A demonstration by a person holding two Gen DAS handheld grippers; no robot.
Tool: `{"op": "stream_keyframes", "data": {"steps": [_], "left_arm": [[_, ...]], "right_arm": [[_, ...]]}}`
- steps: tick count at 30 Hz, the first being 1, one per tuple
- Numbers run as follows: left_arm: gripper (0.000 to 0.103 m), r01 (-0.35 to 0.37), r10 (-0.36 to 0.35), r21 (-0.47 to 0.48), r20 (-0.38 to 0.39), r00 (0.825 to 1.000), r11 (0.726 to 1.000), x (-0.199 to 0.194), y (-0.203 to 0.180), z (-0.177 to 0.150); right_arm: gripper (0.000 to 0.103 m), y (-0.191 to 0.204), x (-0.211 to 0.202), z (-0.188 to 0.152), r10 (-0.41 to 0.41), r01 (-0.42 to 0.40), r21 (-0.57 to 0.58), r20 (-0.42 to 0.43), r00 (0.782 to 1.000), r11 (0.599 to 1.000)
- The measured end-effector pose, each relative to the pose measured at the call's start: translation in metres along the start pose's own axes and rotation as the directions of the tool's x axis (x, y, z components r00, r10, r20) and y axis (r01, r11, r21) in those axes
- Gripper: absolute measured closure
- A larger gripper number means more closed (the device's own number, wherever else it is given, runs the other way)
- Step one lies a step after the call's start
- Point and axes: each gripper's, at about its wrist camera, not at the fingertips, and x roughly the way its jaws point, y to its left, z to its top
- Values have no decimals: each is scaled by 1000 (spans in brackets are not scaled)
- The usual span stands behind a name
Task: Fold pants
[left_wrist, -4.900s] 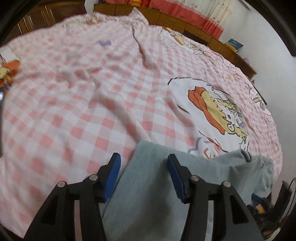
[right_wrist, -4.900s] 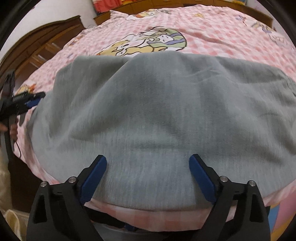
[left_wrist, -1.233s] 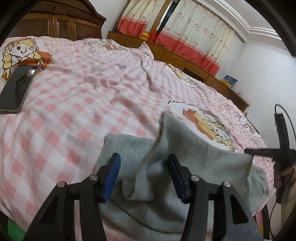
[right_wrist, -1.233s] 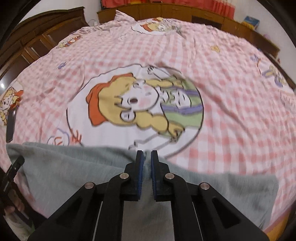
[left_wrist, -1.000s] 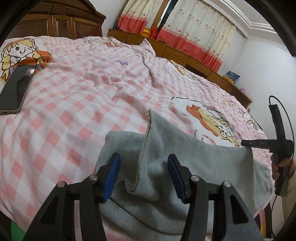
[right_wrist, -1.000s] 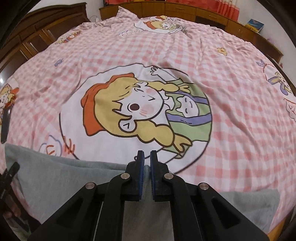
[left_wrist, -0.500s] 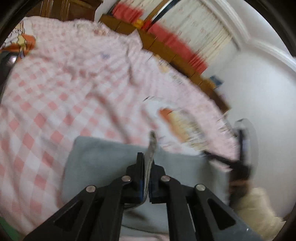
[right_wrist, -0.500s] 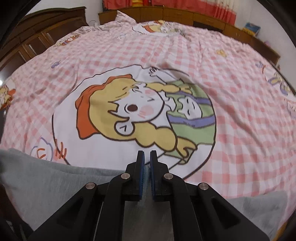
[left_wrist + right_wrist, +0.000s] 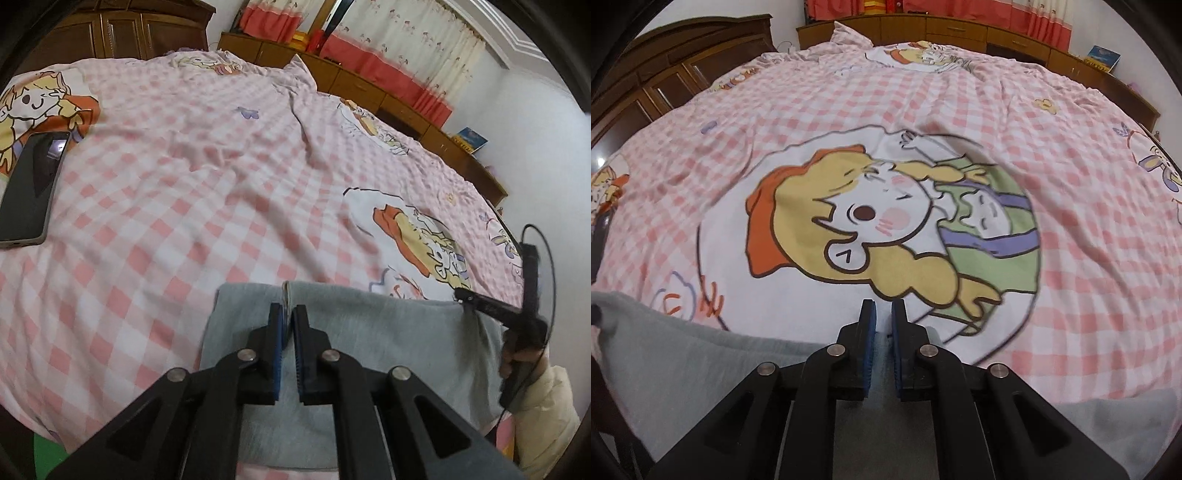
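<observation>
Pink checked bedspread [image 9: 155, 192] bearing grey pants [image 9: 388, 332]; left gripper [image 9: 287, 314] and right gripper [image 9: 882, 314] each pinch the pants' edge; wooden wardrobe [image 9: 122, 33] behind.

From my left wrist view, the grey pants [image 9: 369, 332] run under the left tongs [image 9: 287, 321], so the clamped fold is hidden. The phone [image 9: 31, 192] is cut off by the frame edge. On my right wrist view, the right tongs [image 9: 882, 317] cover the pinched hem, and the bed sheet [image 9: 1089, 240] blurs.

A pink-checked bed [image 9: 184, 206] carries grey pants [image 9: 369, 317] and a phone [image 9: 31, 192].
</observation>
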Motion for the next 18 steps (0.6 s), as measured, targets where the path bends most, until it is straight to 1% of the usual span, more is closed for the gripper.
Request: {"op": "stream_keyframes", "data": {"steps": [1,2,3,4,5,7,9,12,15,17,18], "left_arm": [[86,3,-3,5,-2,1000,1000,1,0,0],[80,12,-11,12,-4,1000,1000,3,0,-1],[69,15,-15,15,-3,1000,1000,5,0,1],[63,16,-16,19,2,1000,1000,5,-2,1],[62,11,-11,28,5,1000,1000,8,-2,2],[61,7,-7,43,1,1000,999,12,-5,5],[61,3,-2,53,-11,1000,999,20,-6,6],[62,24,-22,49,-30,999,999,29,-7,7],[62,38,-37,46,-20,999,998,34,-9,6],[62,13,-13,60,-2,1000,998,37,-14,3],[70,-7,7,71,10,1000,997,37,-17,1]], "right_arm": [[88,-3,-8,0,8,-8,6,14,1000,1000],[82,-5,-16,-1,15,-15,11,32,999,1000],[76,-9,-28,-4,21,-22,18,59,998,1000],[74,-11,-34,-6,22,-24,20,75,997,1000],[71,-15,-43,-9,22,-24,21,94,995,999],[71,-21,-55,-17,13,-15,21,108,994,1000],[71,-29,-61,-28,-9,6,34,97,995,999],[71,-42,-65,-45,-36,31,65,80,996,997],[71,-56,-65,-61,-45,38,114,61,997,993],[71,-63,-61,-70,-44,38,138,41,998,990],[71,-65,-60,-73,-44,38,146,35,998,989]]}}
